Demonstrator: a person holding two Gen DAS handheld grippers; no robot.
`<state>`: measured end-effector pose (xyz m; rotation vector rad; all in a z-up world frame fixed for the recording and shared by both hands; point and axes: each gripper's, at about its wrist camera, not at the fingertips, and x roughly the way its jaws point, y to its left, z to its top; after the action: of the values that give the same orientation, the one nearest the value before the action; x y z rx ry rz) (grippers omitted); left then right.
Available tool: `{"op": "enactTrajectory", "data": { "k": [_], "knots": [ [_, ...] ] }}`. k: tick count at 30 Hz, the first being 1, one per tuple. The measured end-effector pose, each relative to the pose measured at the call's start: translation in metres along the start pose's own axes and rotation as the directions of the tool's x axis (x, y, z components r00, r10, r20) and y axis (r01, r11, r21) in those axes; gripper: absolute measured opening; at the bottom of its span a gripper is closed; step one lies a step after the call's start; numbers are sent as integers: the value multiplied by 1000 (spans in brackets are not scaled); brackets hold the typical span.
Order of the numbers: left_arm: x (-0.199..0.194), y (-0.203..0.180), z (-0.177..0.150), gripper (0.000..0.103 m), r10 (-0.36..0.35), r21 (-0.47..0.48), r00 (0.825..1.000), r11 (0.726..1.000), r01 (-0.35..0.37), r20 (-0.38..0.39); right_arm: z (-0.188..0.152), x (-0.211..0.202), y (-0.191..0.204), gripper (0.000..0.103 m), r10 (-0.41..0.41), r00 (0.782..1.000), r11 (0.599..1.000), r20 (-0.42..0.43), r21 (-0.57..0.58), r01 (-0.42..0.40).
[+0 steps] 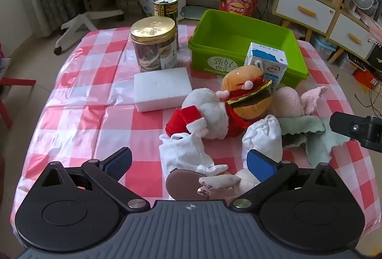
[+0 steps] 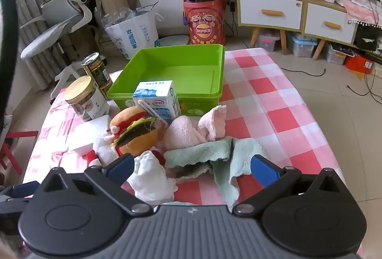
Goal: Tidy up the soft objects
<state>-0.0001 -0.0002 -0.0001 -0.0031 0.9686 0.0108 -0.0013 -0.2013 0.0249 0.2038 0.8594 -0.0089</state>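
Observation:
A pile of soft things lies on the checked table in front of an empty green bin (image 1: 241, 32) (image 2: 176, 67). It holds a burger plush (image 1: 248, 94) (image 2: 136, 132), a white and red plush toy (image 1: 205, 113), white socks (image 1: 181, 153) (image 2: 150, 175), a pink towel (image 1: 298, 101) (image 2: 191, 130) and a green towel (image 1: 310, 132) (image 2: 214, 151). My left gripper (image 1: 189, 163) hangs open above the white socks, touching nothing. My right gripper (image 2: 191, 168) is open over the green towel and a sock. Its finger also shows at the right edge of the left wrist view.
A white foam block (image 1: 162, 88), a gold-lidded jar (image 1: 154, 44) (image 2: 86, 99), a tin can (image 1: 166, 8) (image 2: 96, 72) and a milk carton (image 1: 267, 63) (image 2: 157, 101) stand among the soft things. An office chair, bags and shelves surround the table.

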Motion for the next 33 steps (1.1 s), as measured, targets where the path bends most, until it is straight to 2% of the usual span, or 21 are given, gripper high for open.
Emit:
{"op": "enactTrajectory", "data": {
  "k": [33],
  "knots": [
    [4,5,-2,98,-1,-7,1000,1000,1,-12,-4,11,12,88,-7,998,999,-60,-38,5]
  ]
}}
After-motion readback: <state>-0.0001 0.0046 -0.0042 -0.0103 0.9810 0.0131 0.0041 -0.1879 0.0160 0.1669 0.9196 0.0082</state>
